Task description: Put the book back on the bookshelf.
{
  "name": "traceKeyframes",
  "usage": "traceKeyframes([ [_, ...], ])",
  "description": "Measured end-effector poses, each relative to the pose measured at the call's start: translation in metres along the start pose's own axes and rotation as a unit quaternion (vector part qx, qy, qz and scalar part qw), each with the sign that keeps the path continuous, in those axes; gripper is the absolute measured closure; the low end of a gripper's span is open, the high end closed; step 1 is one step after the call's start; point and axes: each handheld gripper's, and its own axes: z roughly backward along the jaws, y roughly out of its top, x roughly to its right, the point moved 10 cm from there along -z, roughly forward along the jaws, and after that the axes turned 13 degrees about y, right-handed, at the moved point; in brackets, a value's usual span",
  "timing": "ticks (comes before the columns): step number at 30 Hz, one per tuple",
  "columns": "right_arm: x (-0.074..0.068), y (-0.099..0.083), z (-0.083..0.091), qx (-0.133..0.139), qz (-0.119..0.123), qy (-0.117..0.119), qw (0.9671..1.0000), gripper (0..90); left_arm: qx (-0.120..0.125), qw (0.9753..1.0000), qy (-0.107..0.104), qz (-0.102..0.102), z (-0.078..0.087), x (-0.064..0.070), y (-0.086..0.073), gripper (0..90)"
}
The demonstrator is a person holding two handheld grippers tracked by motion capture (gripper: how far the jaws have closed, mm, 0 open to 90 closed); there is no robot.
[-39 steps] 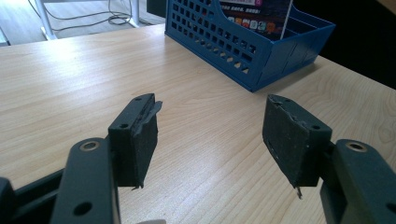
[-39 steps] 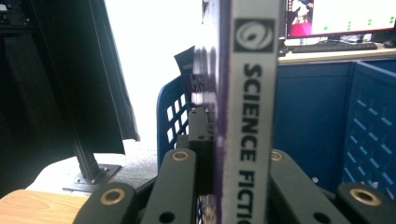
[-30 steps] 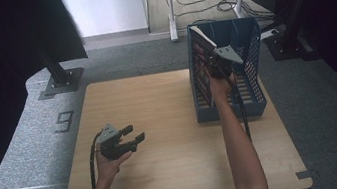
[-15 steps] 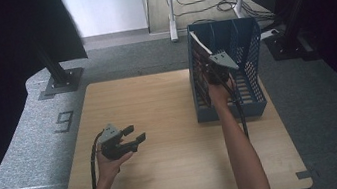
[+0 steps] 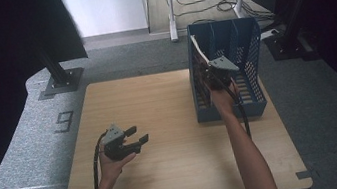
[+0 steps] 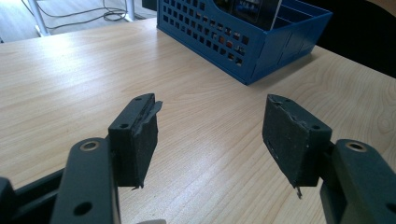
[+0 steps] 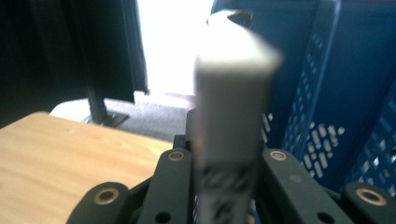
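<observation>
Right gripper (image 5: 209,70) lifted slightly since a second ago, flat white item (image 7: 231,116) coming up with it out of blue basket (image 5: 249,70), left compartment. Jaws clamped tight on its lower edge; item upright, blurred. Left gripper (image 5: 134,135) unmoved, resting on wooden table (image 5: 171,124), jaws spread wide, holding nothing.

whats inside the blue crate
Upright dividers split the blue crate into slots. The right gripper holds a flat white item at its left slot; the slot bottoms are hidden.
</observation>
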Motion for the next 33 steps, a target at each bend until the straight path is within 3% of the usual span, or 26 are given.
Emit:
traceKeyframes([
  [13,0.009,-0.004,0.007,-0.025,-0.022,-0.019,0.9992,80.9,0.000,1.0000,0.001,0.001,0.000,0.000,-0.001,35.8],
  [17,0.009,-0.004,0.008,-0.028,-0.016,-0.023,0.9992,81.5,0.000,1.0000,0.001,0.000,0.000,0.000,0.000,35.8],
  [31,0.017,0.001,0.001,0.013,-0.025,-0.046,0.9985,81.9,0.004,1.0000,0.003,0.006,0.002,-0.005,0.000,35.9],
  [33,0.022,0.002,0.000,0.023,-0.039,-0.053,0.9976,81.9,0.006,1.0000,0.004,0.007,0.002,-0.005,0.001,35.9],
])
